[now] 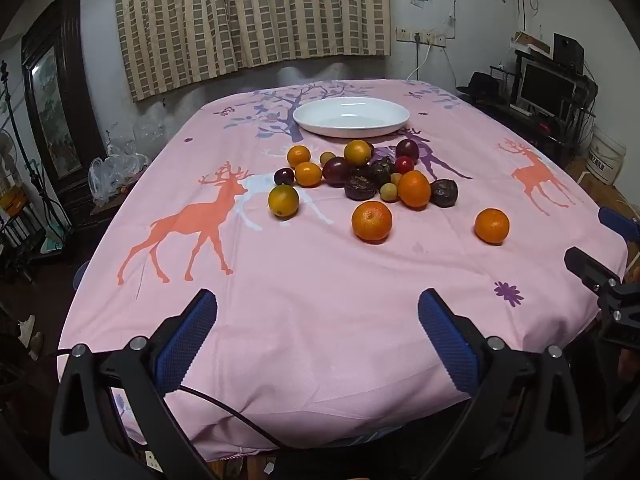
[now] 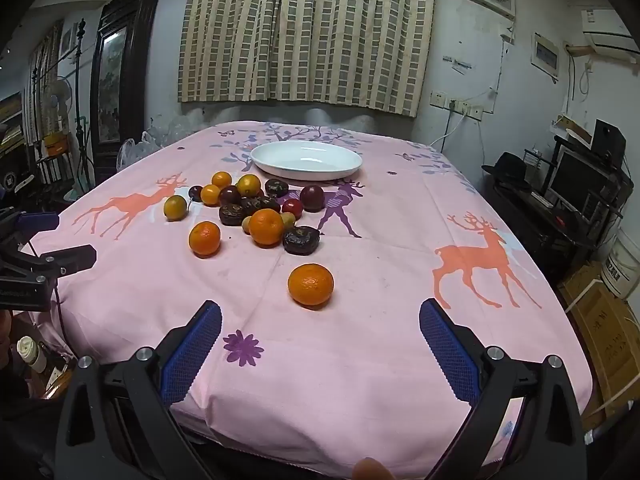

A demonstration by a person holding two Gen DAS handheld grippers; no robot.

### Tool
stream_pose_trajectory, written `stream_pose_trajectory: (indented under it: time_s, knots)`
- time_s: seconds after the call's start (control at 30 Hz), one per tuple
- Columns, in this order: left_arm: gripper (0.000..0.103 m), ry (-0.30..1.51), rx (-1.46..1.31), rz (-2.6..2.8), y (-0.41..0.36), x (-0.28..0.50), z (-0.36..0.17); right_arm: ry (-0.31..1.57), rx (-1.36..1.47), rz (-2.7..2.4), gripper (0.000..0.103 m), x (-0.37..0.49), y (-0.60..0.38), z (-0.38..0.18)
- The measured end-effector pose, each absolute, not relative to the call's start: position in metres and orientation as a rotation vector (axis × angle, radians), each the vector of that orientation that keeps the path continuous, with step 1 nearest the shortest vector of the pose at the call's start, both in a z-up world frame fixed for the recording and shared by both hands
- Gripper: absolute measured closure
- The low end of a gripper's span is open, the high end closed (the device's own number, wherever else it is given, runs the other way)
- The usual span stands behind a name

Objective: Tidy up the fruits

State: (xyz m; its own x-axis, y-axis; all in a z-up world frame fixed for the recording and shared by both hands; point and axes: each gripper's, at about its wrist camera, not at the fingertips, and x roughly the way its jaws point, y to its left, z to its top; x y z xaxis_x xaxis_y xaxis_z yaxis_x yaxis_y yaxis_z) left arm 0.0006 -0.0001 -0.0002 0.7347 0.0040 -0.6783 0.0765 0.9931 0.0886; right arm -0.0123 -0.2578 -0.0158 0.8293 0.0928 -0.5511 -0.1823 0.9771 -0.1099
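Observation:
A heap of fruit (image 1: pixel 360 172) lies mid-table: oranges, dark plums, wrinkled dark fruits, small yellow and red ones; it also shows in the right wrist view (image 2: pixel 256 212). Two oranges lie apart nearer me, one (image 1: pixel 371 221) and another (image 1: pixel 491 225), which sits just ahead of my right gripper (image 2: pixel 310 284). An empty white oval plate (image 1: pixel 351 116) (image 2: pixel 306 159) stands behind the heap. My left gripper (image 1: pixel 316 320) is open and empty above the near table edge. My right gripper (image 2: pixel 320 328) is open and empty too.
The table wears a pink cloth with deer prints (image 1: pixel 304 288). Curtains (image 1: pixel 252 16) hang behind it. A dark cabinet (image 1: pixel 56 100) stands left. A monitor and shelves (image 1: pixel 548 84) stand right, with cardboard boxes (image 2: pixel 600 320) beside the table.

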Motion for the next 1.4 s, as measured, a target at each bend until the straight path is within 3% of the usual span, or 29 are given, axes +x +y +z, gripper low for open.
stream_pose_trajectory:
  time_s: [1.4]
  knots:
    - [0.004,0.742,0.113,-0.035,0.0026,-0.0034,0.0006,0.572,-0.158,0.154,0.004,-0.015,-0.2578,-0.0138]
